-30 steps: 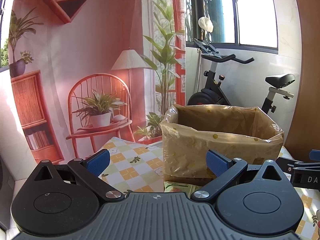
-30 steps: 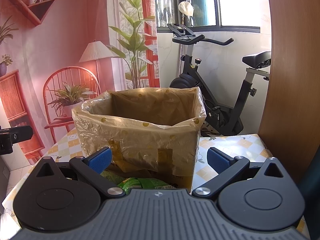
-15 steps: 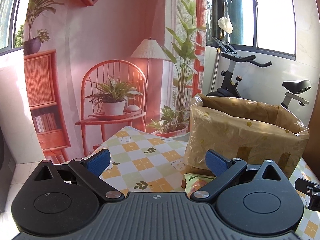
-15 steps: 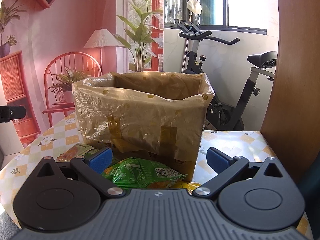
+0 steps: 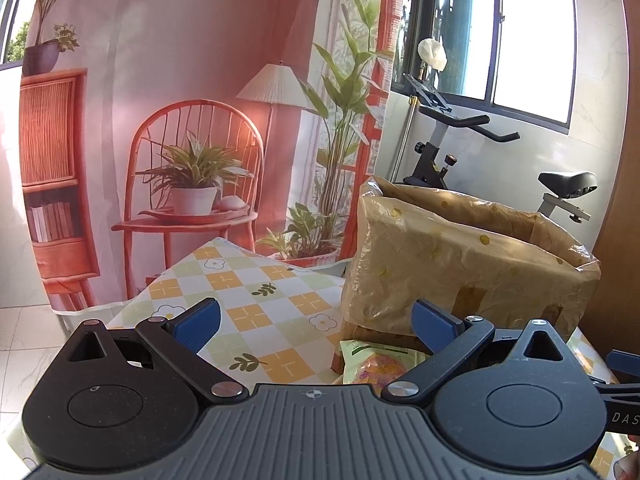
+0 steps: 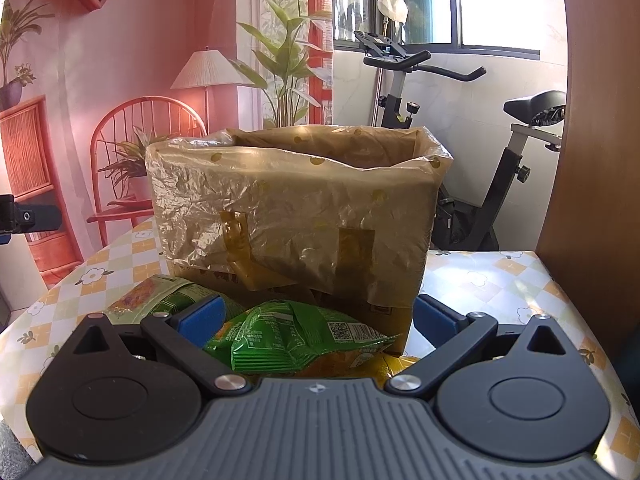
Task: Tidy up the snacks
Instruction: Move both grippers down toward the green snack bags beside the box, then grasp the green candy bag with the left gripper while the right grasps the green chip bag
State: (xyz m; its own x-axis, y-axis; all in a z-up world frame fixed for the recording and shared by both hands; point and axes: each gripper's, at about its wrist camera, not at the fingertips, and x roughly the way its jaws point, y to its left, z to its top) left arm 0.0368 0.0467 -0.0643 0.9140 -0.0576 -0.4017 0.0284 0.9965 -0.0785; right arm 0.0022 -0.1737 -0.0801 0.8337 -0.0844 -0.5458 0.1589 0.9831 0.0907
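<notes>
Lined box (image 6: 296,216) on bench (image 6: 492,280), lower in both views than a second ago. Green snack bag (image 6: 296,340) now between spread right claw (image 6: 316,316); right view only. Left claw (image 5: 316,320) spread, empty; pale packet (image 5: 376,364) beside box.

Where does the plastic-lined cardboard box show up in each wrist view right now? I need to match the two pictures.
Left wrist: the lined box sits right of centre, beyond the right finger of the open left tongs.
Right wrist: the lined box fills the centre, straight ahead of the open right tongs, with a green snack bag before it.
Shared landmark: the stationary bike behind the box.
</notes>
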